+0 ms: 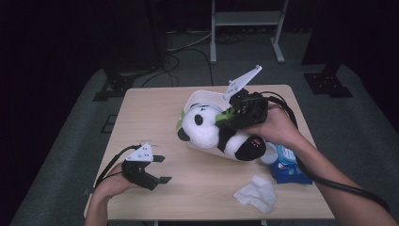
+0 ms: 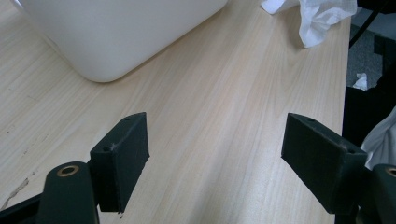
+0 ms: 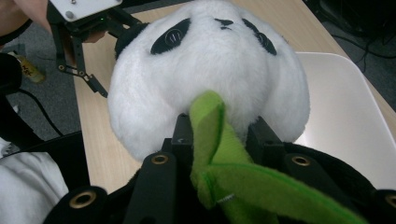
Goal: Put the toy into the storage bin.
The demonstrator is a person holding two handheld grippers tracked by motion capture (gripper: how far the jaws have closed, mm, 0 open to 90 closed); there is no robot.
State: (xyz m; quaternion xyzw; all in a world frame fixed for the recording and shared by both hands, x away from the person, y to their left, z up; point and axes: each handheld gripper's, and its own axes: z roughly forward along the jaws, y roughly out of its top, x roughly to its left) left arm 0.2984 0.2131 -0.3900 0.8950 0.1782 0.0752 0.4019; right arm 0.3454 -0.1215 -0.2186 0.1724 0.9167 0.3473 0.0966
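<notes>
The plush panda point(image 1: 214, 129) lies over the white tub point(image 1: 202, 96), head toward the left gripper, feet toward the blue pack point(image 1: 289, 165). The right gripper point(image 1: 230, 114) clamps its jaws on the panda's neck beside the green leaf point(image 3: 219, 154). Well clear of the tub, the left gripper point(image 1: 160, 168) rests with jaws apart, empty.

Light wood table point(image 1: 155, 117); on it white bin point(image 1: 203, 98), crumpled tissue point(image 1: 256, 193), blue wipes pack point(image 1: 289, 165)
</notes>
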